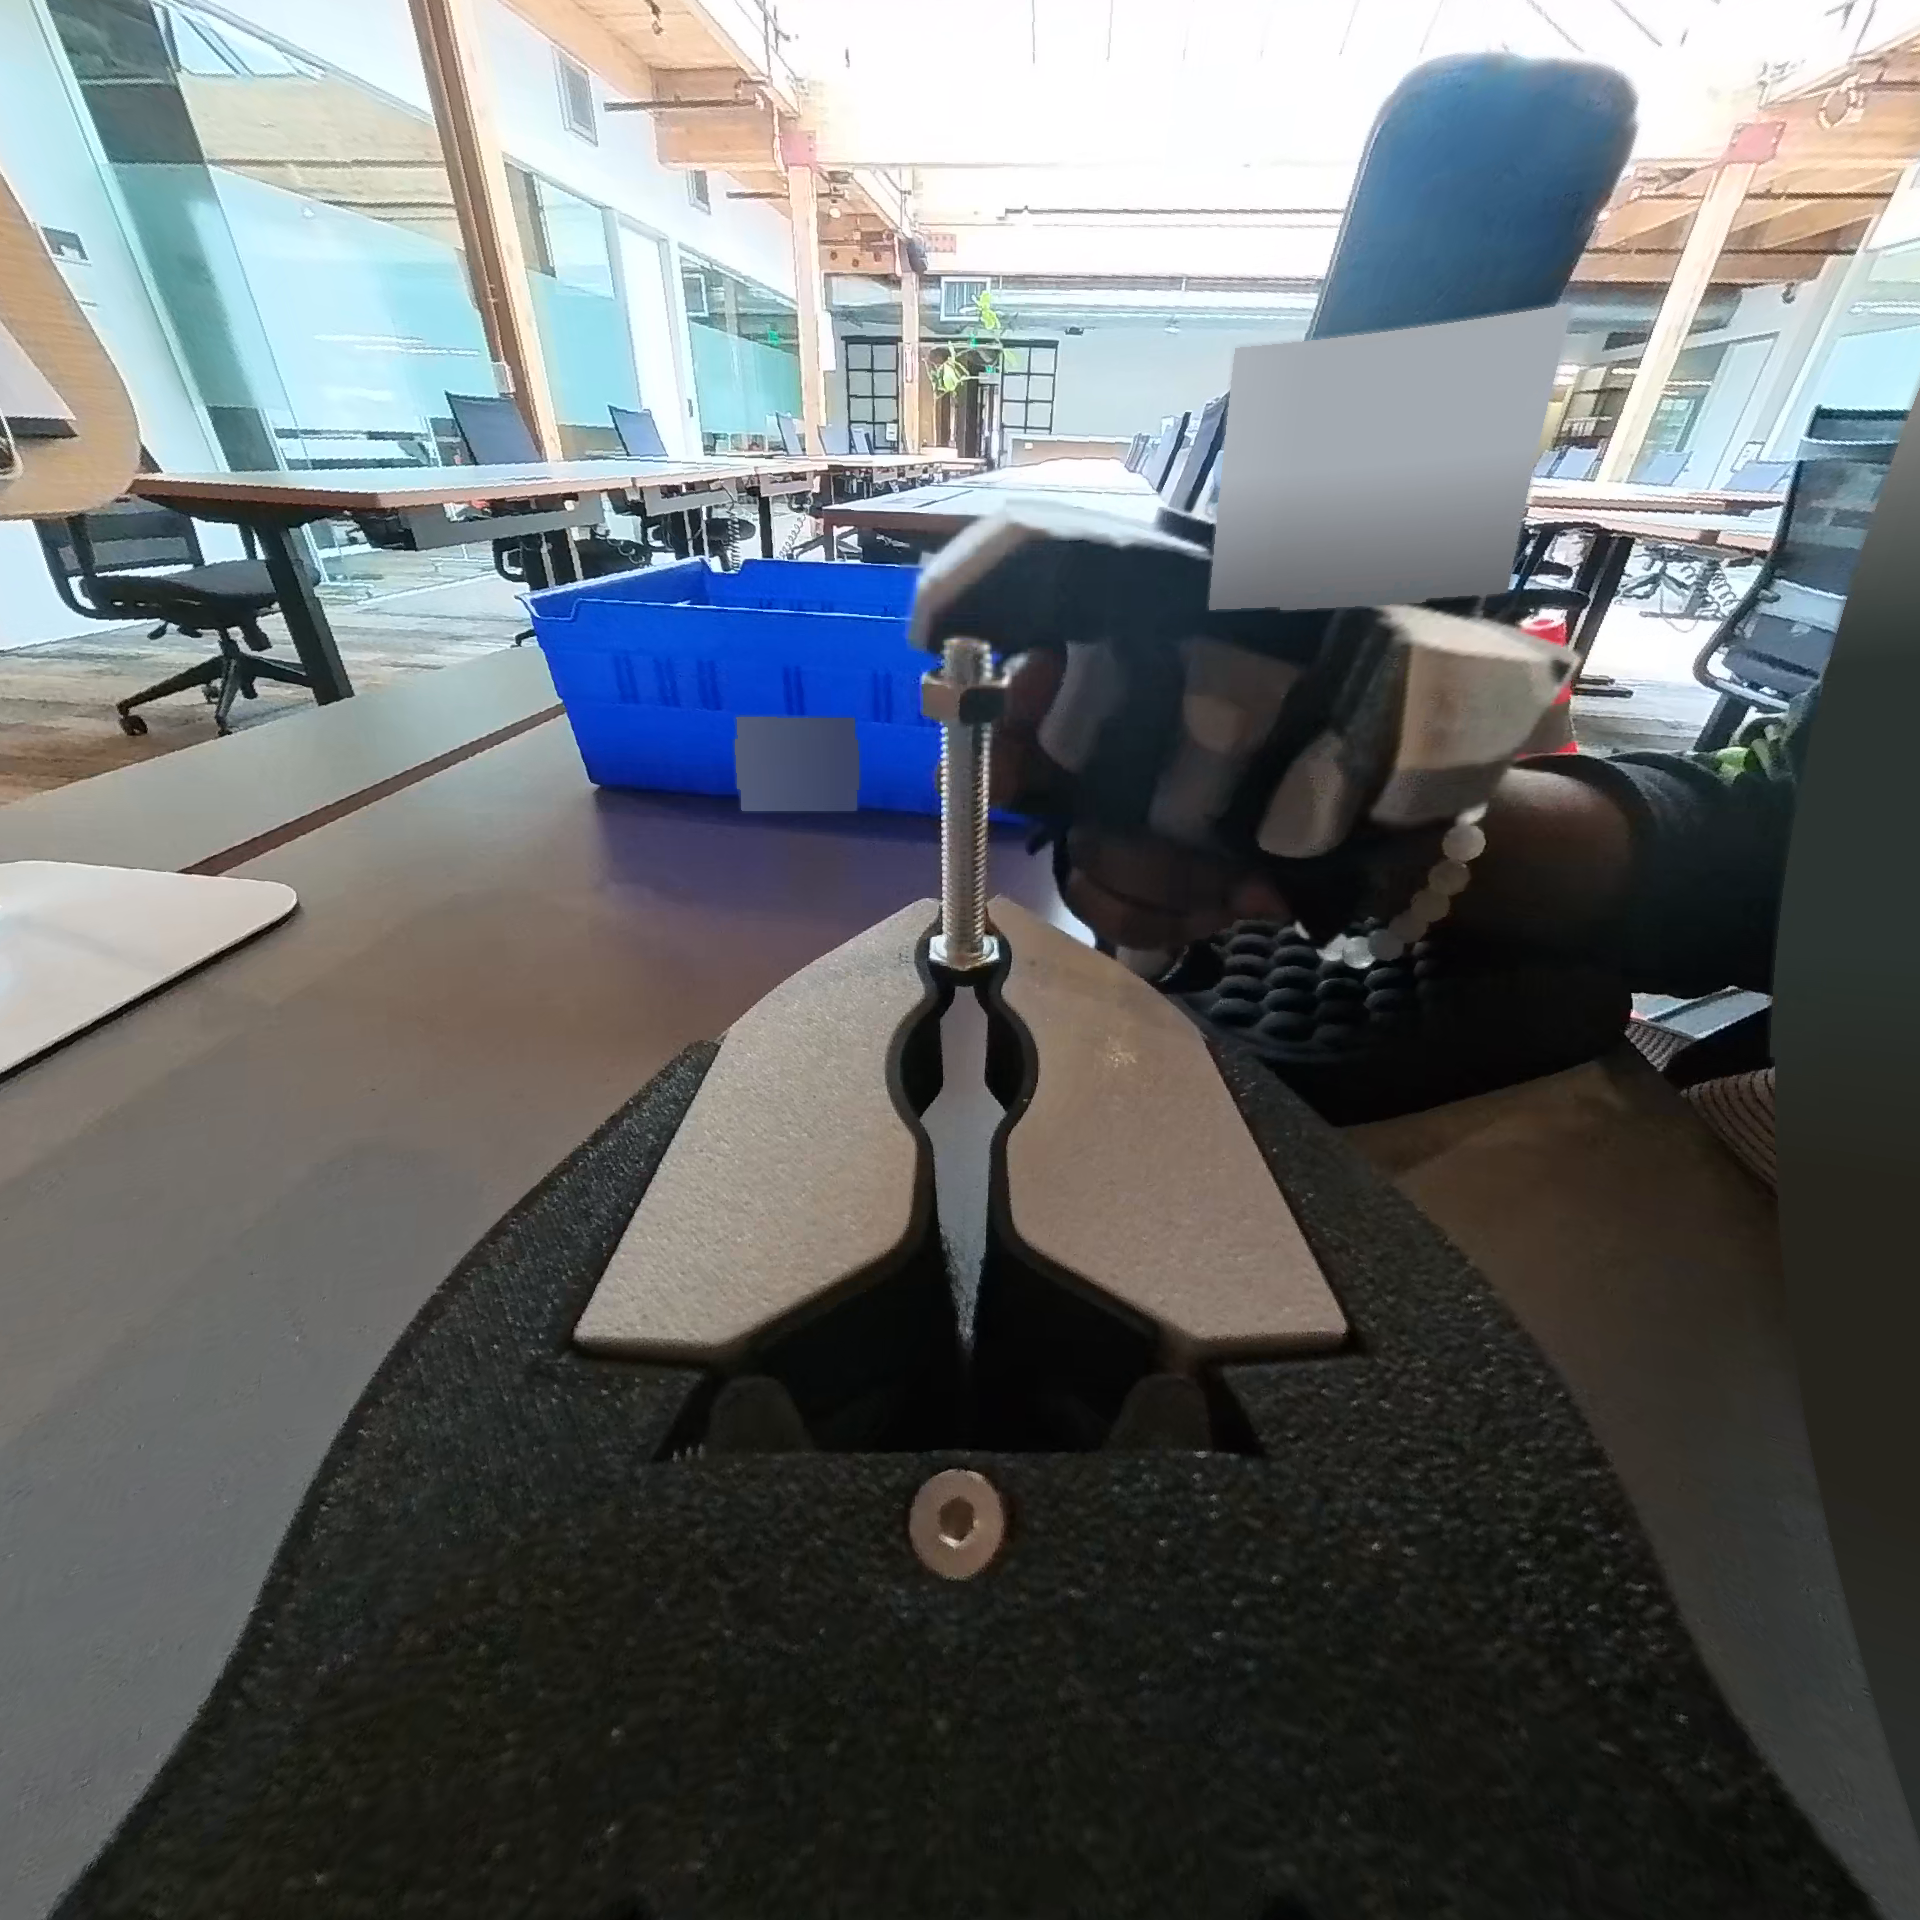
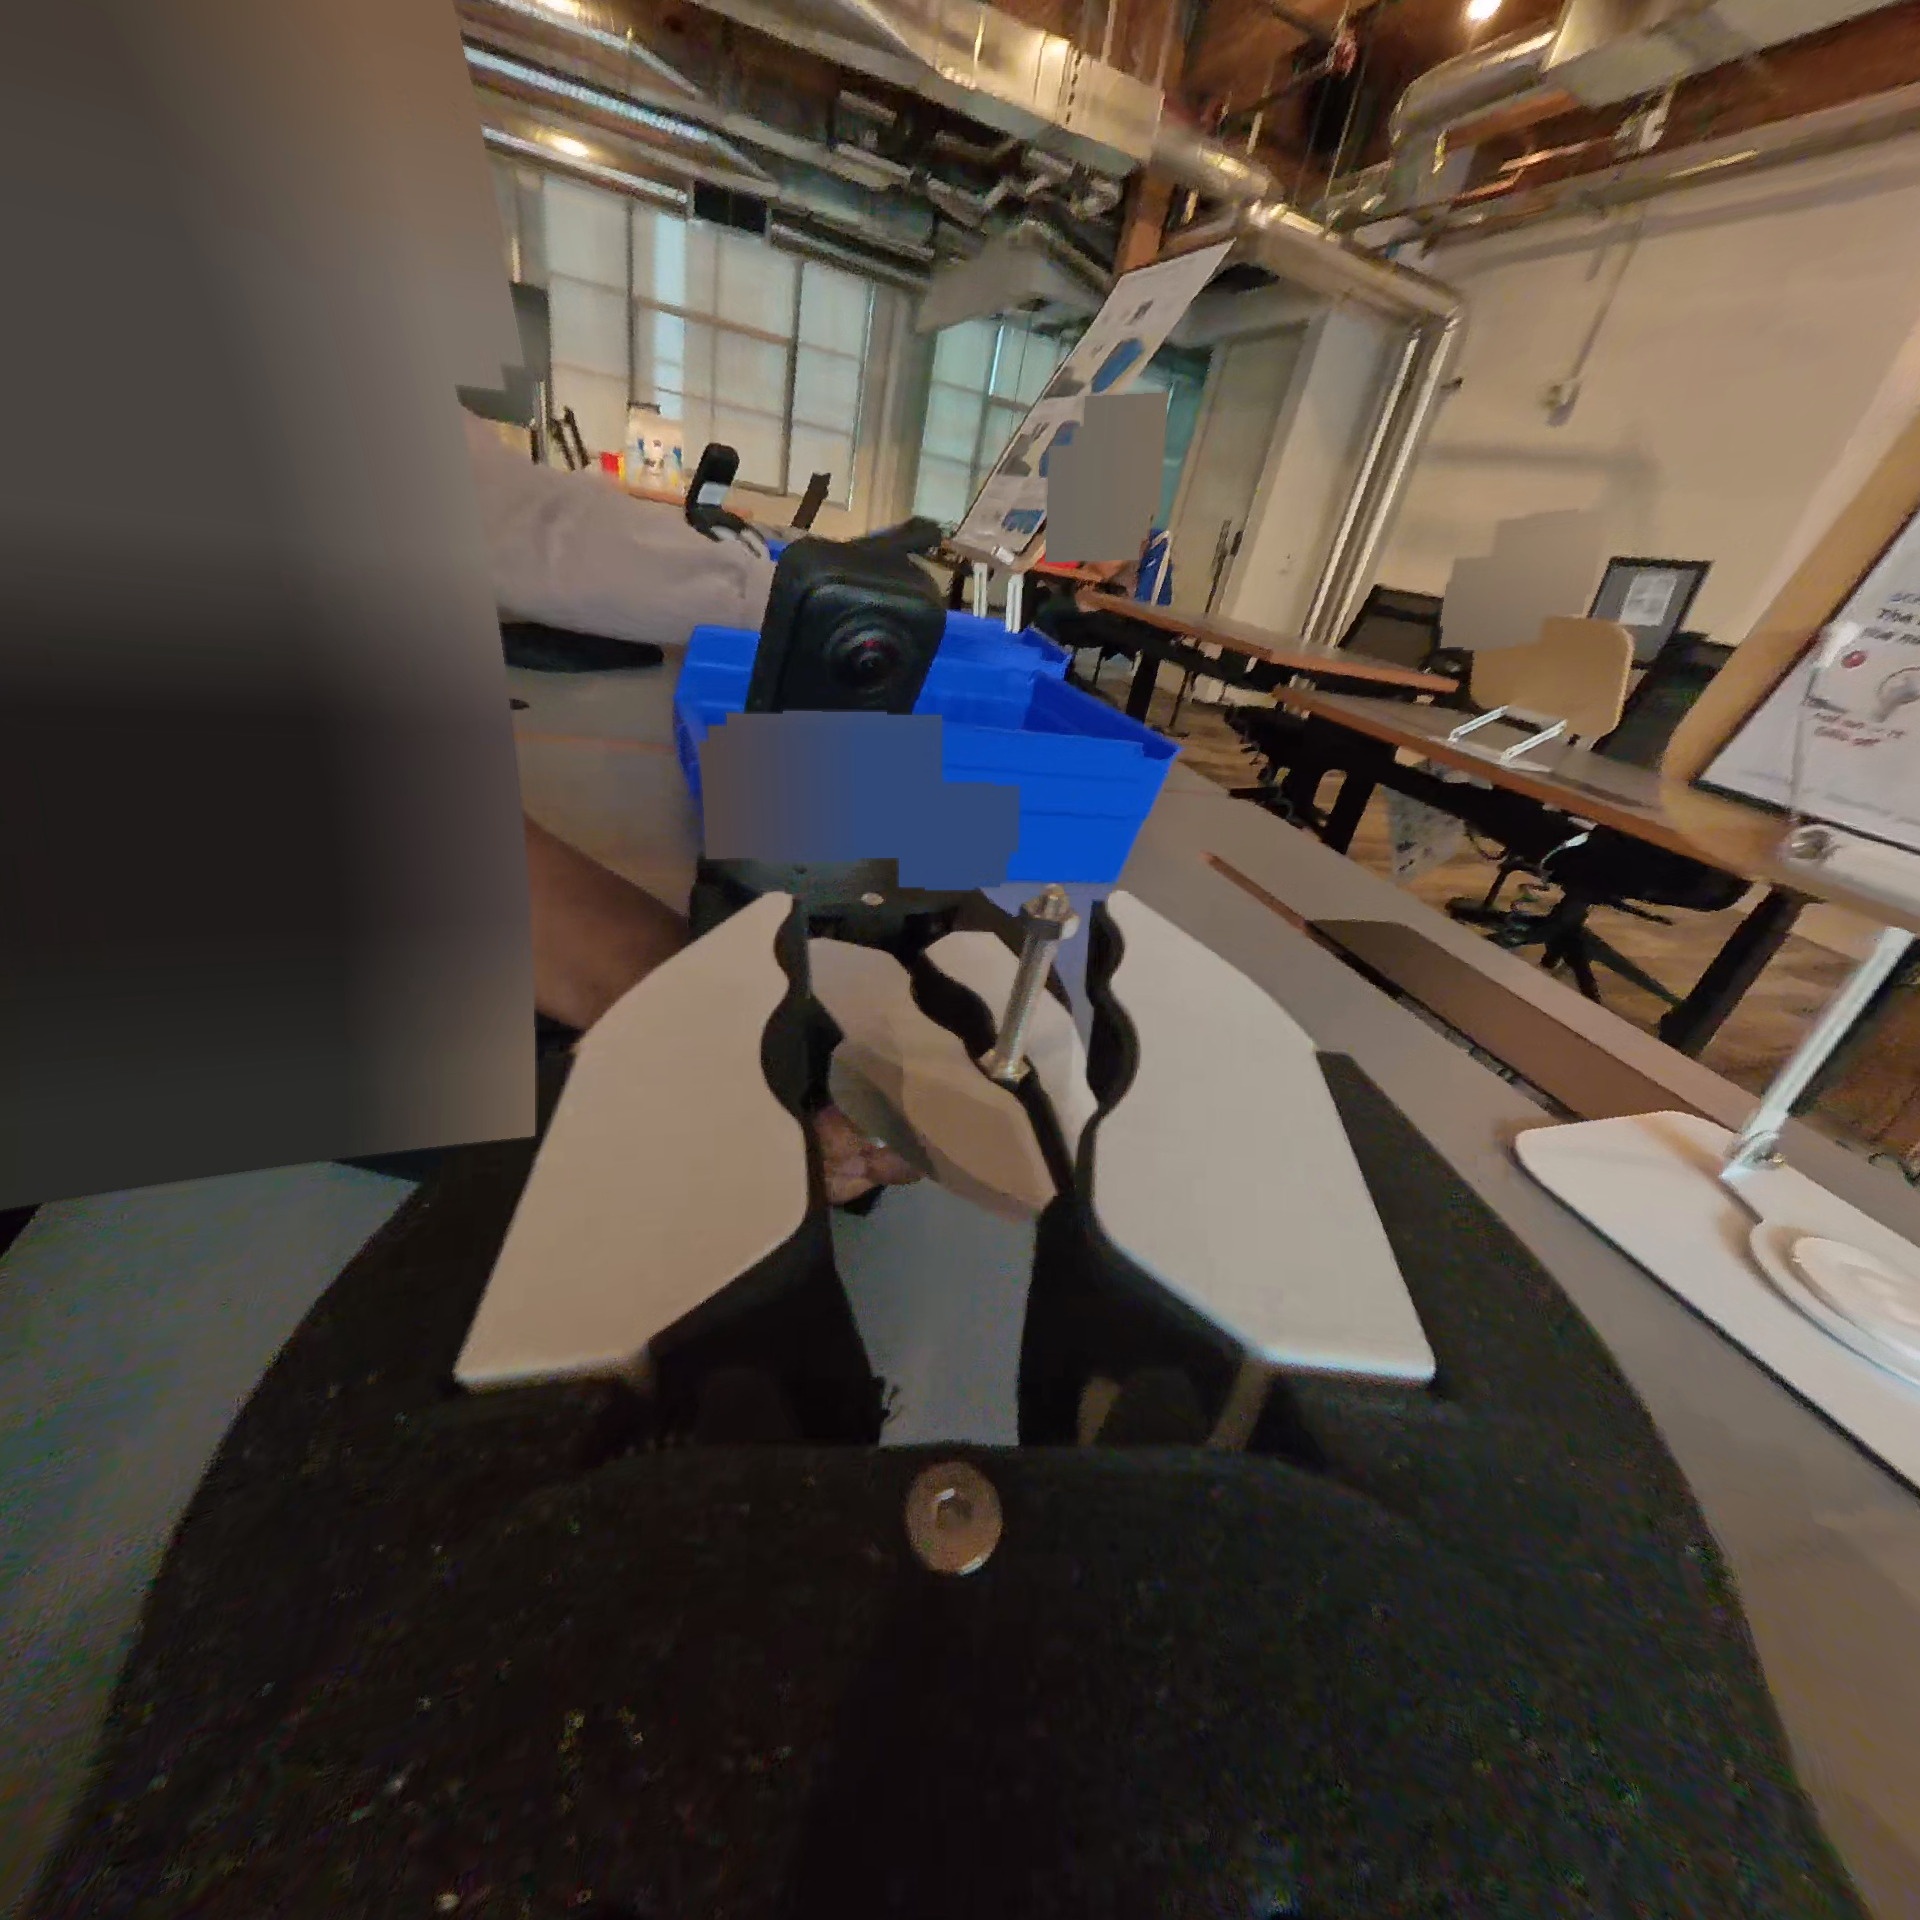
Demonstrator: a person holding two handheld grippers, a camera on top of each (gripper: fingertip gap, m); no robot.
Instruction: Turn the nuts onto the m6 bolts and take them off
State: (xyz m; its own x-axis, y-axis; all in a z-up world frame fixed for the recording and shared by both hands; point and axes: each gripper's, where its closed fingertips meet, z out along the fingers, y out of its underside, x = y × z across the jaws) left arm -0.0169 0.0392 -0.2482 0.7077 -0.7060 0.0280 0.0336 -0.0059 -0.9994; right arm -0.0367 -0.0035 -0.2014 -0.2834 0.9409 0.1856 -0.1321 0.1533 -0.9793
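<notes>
Left wrist view: the left gripper (image 1: 964, 961) is clenched on the head end of a silver bolt (image 1: 963, 831), which stands upright from the fingertips with its threaded shank rising clear. A nut (image 1: 964, 691) sits on the thread just below the bolt's top end. Beyond and to the right, the right gripper (image 1: 1226, 665) hangs near that end — one of its fingers (image 1: 997, 592) reaches over the bolt tip; contact cannot be told. A blue bin (image 1: 727, 675) rests on the dark table (image 1: 312, 1039) ahead of the tool.

Right wrist view: the right gripper (image 2: 948, 935) stands released, jaws wide apart. The bolt (image 2: 1029, 987) and nut (image 2: 1051, 920) lie between its fingers (image 2: 1226, 1122), nearer the right one — neither pad presses on them. The left gripper (image 2: 997, 1081) grasps the bolt's lower end. The blue bin (image 2: 1091, 779) sits behind.
</notes>
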